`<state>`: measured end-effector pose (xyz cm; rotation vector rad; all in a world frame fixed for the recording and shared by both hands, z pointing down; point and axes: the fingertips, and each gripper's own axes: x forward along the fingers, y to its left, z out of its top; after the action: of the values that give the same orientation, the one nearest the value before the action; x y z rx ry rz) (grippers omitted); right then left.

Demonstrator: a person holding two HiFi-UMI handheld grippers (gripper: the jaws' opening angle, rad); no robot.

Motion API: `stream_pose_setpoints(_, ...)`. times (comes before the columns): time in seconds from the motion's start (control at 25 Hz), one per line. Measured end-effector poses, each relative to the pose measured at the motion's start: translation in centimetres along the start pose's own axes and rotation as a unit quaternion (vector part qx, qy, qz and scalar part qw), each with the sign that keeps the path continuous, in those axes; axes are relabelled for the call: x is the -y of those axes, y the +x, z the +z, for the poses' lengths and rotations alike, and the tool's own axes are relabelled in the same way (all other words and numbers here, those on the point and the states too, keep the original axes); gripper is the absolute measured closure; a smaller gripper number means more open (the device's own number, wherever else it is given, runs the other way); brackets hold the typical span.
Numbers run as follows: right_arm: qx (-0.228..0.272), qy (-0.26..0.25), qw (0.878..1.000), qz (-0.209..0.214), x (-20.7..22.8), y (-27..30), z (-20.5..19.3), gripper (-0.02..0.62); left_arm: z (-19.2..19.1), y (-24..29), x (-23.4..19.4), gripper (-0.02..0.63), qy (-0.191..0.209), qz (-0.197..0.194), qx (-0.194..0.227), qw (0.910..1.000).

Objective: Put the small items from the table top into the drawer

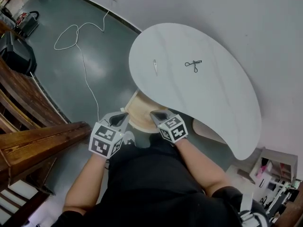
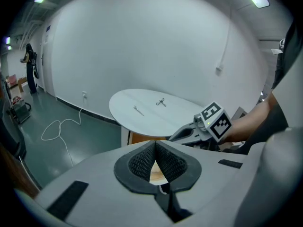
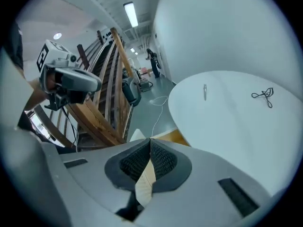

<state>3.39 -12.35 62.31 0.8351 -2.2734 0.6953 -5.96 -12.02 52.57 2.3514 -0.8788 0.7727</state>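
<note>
The left gripper [image 1: 118,118] and the right gripper [image 1: 158,115] are hovering side by side, close together but not touching, both tilting downward toward the near edge of the white table [image 1: 213,93]. In the left gripper view, the jaws are standing together with their ribbed tips meeting. Pale wood is showing through the small gap below the tips. In the right gripper view, the jaws are likewise resting together at the tips, and a strip of pale wood is showing behind them. Neither pair is clamping on anything that can be made out.

The pale wooden drawer [image 1: 139,112] is sitting just ahead of and between the two grippers, sticking out from under the table's near edge. Whether anything is lying inside it cannot be told.

Two small things are lying on the table, well beyond both grippers. A slender silvery item [image 1: 155,66] is lying ahead of the grippers, and a small black looped item [image 1: 193,64] is lying ahead and to the right of the right gripper. The two items are lying near each other but apart.

Off to the left of the left gripper, a white cable [image 1: 80,37] is trailing across the grey floor [image 1: 104,74], and a wooden stair railing [image 1: 28,141] is running nearby.
</note>
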Motion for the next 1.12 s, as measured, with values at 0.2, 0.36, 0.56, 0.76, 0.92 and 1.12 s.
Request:
stream_pose_setpoints(0.2, 0.050, 0.021, 0.997, -0.053, 3.7, -2.9, 3.4, 0.588, 1.0, 0.0, 0.1, 0.591, 0.017, -0.002, 0.004, 0.9998)
stream_pose_setpoints(0.36, 0.075, 0.046, 0.990, -0.113, 9.5, -5.8, 5.0, 0.588, 2.1, 0.4, 0.5, 0.591, 0.023, 0.000, 0.012, 0.9997)
stream_pose_setpoints(0.56, 0.091, 0.079, 0.976, -0.183, 18.4, -9.6, 5.8, 0.588, 3.9, 1.4, 1.3, 0.591, 0.025, 0.007, 0.024, 0.9994)
stream_pose_setpoints(0.76, 0.083, 0.070, 0.968, -0.227, 25.5, -10.9, 6.2, 0.586, 4.9, 2.1, 1.6, 0.591, 0.015, 0.026, 0.029, 0.9991)
stream_pose_setpoints(0.92, 0.064, 0.065, 0.966, -0.241, 30.1, -10.3, 6.4, 0.586, 5.2, 2.7, 1.9, 0.591, 0.003, 0.043, 0.024, 0.9988)
stream_pose_setpoints(1.12, 0.042, 0.068, 0.968, -0.239, 34.1, -8.6, 6.5, 0.546, 5.7, 2.9, 2.1, 0.591, -0.013, 0.064, 0.023, 0.9976)
